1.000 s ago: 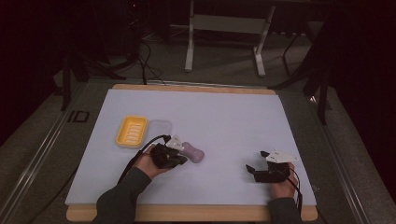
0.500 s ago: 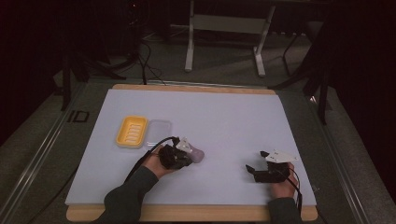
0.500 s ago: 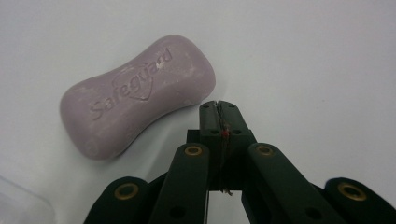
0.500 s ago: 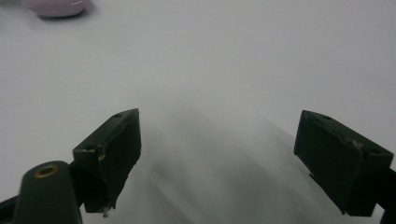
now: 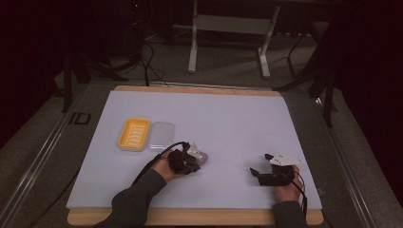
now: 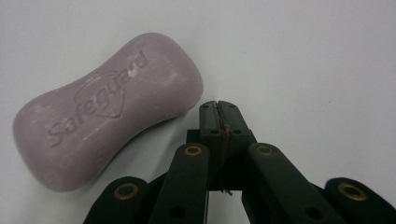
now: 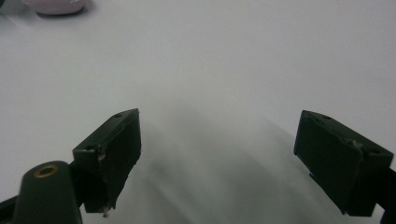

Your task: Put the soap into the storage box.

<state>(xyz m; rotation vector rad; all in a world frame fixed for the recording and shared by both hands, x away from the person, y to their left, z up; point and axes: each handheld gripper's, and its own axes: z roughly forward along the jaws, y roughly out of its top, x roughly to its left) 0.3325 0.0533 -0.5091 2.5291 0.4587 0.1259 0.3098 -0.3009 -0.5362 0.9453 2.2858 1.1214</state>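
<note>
Two grippers sit low on the white table [image 5: 228, 118] in the high view: my left gripper [image 5: 186, 160] has shifted slightly toward me since a second ago, the soap bar [image 5: 202, 157] just beside its tip, while my right gripper [image 5: 266, 172] is unchanged. In the left gripper view, my jaws are pressed fully together on nothing; the purple bar [image 6: 105, 107], embossed "Safeguard", lies flat, just left of them. In the right gripper view, my jaws stand wide apart over bare table.
</note>
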